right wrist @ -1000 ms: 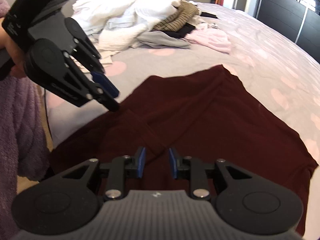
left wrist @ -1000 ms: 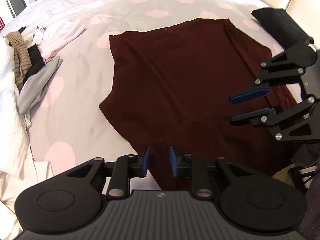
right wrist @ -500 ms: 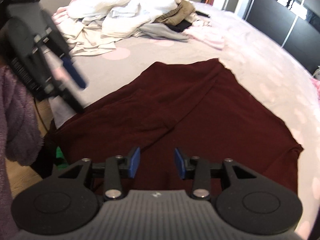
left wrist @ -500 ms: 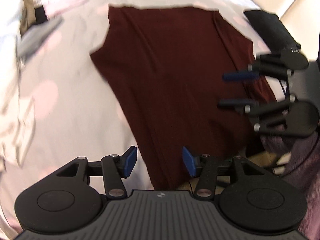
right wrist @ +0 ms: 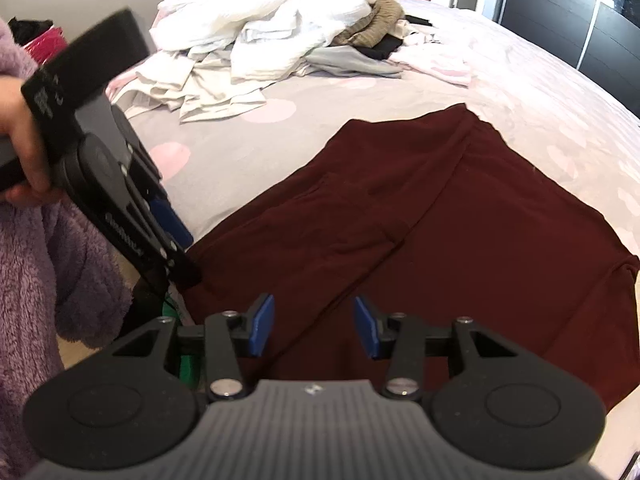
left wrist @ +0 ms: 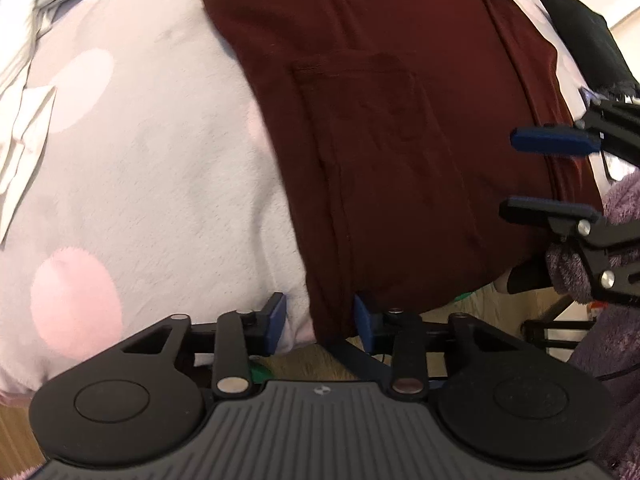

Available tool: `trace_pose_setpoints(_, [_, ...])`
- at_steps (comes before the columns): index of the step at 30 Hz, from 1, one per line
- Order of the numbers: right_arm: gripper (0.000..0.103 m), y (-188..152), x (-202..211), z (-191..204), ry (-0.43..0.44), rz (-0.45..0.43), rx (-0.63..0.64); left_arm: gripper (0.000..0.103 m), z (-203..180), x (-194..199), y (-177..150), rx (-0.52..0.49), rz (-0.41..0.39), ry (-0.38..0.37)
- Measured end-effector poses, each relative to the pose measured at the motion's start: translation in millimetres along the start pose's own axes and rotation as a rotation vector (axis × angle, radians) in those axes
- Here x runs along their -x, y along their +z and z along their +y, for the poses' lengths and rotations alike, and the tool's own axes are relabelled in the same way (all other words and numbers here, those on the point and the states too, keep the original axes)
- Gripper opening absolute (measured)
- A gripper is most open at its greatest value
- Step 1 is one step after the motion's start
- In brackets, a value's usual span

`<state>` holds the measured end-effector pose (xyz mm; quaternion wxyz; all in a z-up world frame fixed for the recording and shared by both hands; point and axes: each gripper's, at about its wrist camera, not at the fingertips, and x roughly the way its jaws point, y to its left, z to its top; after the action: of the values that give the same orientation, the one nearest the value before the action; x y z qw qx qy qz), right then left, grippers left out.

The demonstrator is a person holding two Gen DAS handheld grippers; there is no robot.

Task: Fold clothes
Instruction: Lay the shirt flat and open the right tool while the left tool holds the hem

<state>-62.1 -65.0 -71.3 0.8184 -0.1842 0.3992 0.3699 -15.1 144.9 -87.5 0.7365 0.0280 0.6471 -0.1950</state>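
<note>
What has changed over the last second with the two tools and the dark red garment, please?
Both tools opened: a second ago their jaws were nearly shut, now they stand wide. The left tool dropped to the garment's near edge at the bed's side, jaws open astride its corner, not yet closed. The right tool hovers open over the hem. The garment stayed spread flat, and the laundry pile stayed untouched.

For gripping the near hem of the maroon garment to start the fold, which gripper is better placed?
Probably the left. The left gripper is open with the maroon garment's near edge between its fingers at the bed's edge. The right gripper, also open, hovers over the cloth's middle.
</note>
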Motion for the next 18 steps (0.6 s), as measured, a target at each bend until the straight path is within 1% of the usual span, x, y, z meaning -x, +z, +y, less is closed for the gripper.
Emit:
trace_pose_setpoints(1, [0.051,-0.2,0.5,-1.4,-0.004,-0.002,-0.007,0.016,-1.9,1.6,0.2,-0.009,-0.002,-0.009])
trace_pose_setpoints(2, [0.051,-0.6,0.8,-2.7,-0.01,-0.002,-0.013,0.014,-4.3,3.6,0.4,-0.019,-0.006,-0.015])
trace_pose_setpoints(3, [0.051,-1.1,1.0,-4.1,-0.016,0.0,-0.018,0.01,-7.0,5.8,0.7,-0.03,-0.011,-0.02])
trace_pose_setpoints(4, [0.051,-1.6,1.2,-5.5,-0.021,0.001,-0.023,0.008,-8.1,8.5,-1.3,-0.041,-0.02,-0.023])
trace_pose_setpoints(8, [0.052,-3.9,2.5,-10.0,-0.034,0.011,-0.043,0.007,-14.8,25.8,-9.0,-0.078,-0.075,-0.074])
trace_pose_setpoints(13, [0.052,-6.4,0.2,-14.5,-0.026,0.052,-0.058,0.006,-29.6,55.4,-6.7,-0.143,-0.18,-0.137])
trace_pose_setpoints(15, [0.052,-7.7,-0.3,-15.7,-0.033,0.069,-0.059,0.006,-40.5,62.0,-3.0,-0.185,-0.2,-0.149])
trace_pose_setpoints(18, [0.052,-9.4,1.2,-18.8,-0.038,0.083,-0.078,0.005,-59.9,63.7,6.7,-0.263,-0.197,-0.149])
